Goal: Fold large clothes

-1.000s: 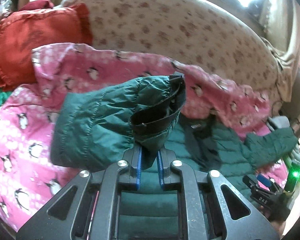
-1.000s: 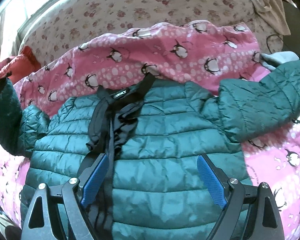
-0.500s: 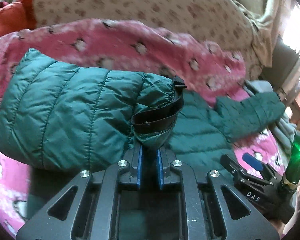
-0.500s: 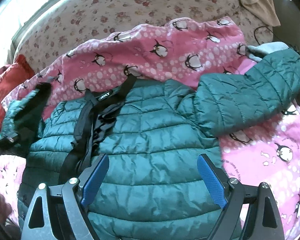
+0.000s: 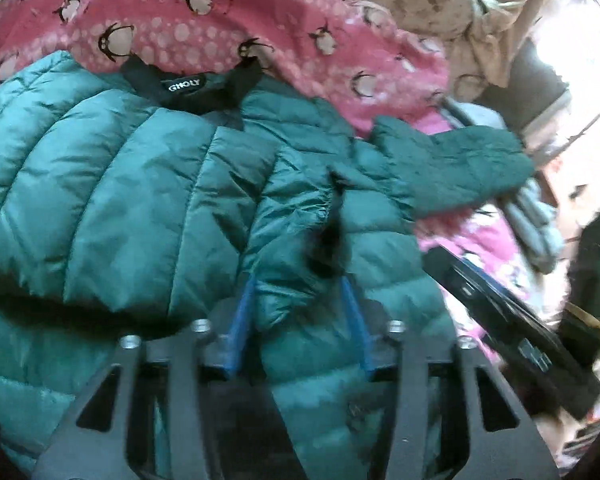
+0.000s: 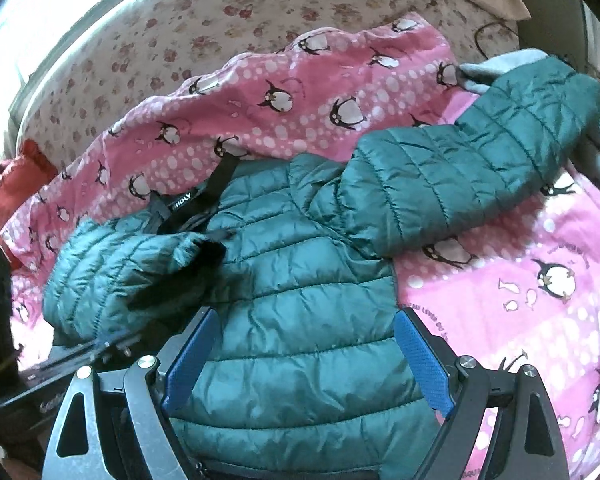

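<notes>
**Puffy jacket, one sleeve folded in**

The bed (image 6: 260, 8) carries a pink penguin blanket (image 6: 340, 80), and on it the green quilted jacket (image 6: 300, 280) lies flat — left sleeve (image 6: 120, 272) folded over the chest, right sleeve (image 6: 480, 168) stretched far right. It looks light, soft and slippery; take the cuff. Left hand-held gripper (image 5: 300, 300): jaws parted, sleeve cuff between, seemingly released. Right hand-held gripper (image 6: 304, 356): wide, holding nothing.

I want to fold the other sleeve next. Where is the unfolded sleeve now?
In the right wrist view the unfolded sleeve stretches toward the upper right, across the pink penguin blanket, its cuff by a grey garment.
</notes>
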A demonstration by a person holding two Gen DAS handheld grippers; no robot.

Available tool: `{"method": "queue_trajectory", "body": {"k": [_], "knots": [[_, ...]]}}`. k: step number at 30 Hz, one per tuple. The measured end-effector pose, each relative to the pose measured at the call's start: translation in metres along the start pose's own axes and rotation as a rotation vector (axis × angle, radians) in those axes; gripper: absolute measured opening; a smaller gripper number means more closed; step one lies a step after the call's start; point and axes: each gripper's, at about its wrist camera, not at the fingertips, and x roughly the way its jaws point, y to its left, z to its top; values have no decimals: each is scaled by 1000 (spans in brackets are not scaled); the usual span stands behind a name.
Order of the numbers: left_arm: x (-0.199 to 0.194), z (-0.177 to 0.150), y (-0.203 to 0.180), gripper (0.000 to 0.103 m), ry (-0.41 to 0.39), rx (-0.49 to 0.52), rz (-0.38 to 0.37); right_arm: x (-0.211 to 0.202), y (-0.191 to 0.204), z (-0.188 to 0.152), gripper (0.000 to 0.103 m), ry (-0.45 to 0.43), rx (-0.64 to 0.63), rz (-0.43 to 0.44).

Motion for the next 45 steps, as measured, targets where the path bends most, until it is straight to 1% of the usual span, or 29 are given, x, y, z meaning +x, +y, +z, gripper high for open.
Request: {"method": "queue_trajectory", "body": {"k": [2,5,7,8,10,11,14,15,16,18,19,20,21,23,24,26,27,28,32,35,37,38,39,41,42,43,44,45], "knots": [[-21,-5,1,57,-29,23,5,-3,-1,2,88,1,19,25],[-55,-15,11,60,-78,52,26,-7,5,6,88,5,34,83],[-73,-22,22,60,-103,53,73,-8,15,8,88,14,24,122],[-85,-27,33,60,-126,46,116,-8,20,9,88,22,17,140],[-102,-35,53,60,-159,19,185,0,32,11,88,54,14,171],[-113,-42,67,60,-177,-11,229,6,38,11,88,73,18,182],[-133,-55,104,60,-193,-91,279,28,52,8,88,131,33,194],[-139,-58,114,60,-194,-113,290,37,56,6,86,163,42,196],[-144,-62,123,60,-199,-133,303,49,61,2,81,207,51,208],[-157,-67,141,60,-217,-173,331,64,70,-2,55,252,34,218],[-162,-69,148,60,-226,-185,342,65,74,-2,51,242,13,202],[-169,-72,157,60,-239,-198,356,64,77,-1,43,226,-3,189],[-175,-74,165,60,-250,-209,371,62,80,1,33,205,-22,175],[-180,-75,174,60,-261,-228,390,55,83,10,25,156,-67,137],[-183,-75,180,60,-265,-239,397,49,83,15,22,119,-90,110],[-184,-74,189,60,-268,-255,406,40,83,26,20,59,-131,50],[-183,-73,191,60,-267,-260,412,38,82,31,19,43,-144,28],[-182,-72,194,60,-265,-263,415,36,80,37,19,22,-155,1],[-166,-61,195,60,-249,-263,418,43,75,56,18,-11,-179,-80],[-152,-51,188,60,-240,-246,426,58,78,64,18,-52,-244,-177],[-144,-44,185,60,-240,-242,423,78,77,66,17,-65,-290,-263],[-140,-38,183,60,-241,-241,420,88,74,65,17,-51,-289,-286],[-137,-34,181,60,-242,-240,420,98,66,64,17,-18,-273,-286],[-132,-25,176,60,-247,-232,417,119,50,63,17,76,-195,-223],[-129,-20,173,60,-252,-222,415,118,45,64,20,85,-168,-195],[-127,-15,171,60,-258,-213,415,113,40,64,26,72,-150,-172],[-125,-10,169,60,-265,-203,419,105,37,65,46,58,-137,-158],[-121,-5,167,60,-271,-195,424,93,33,66,60,38,-126,-141]]}}
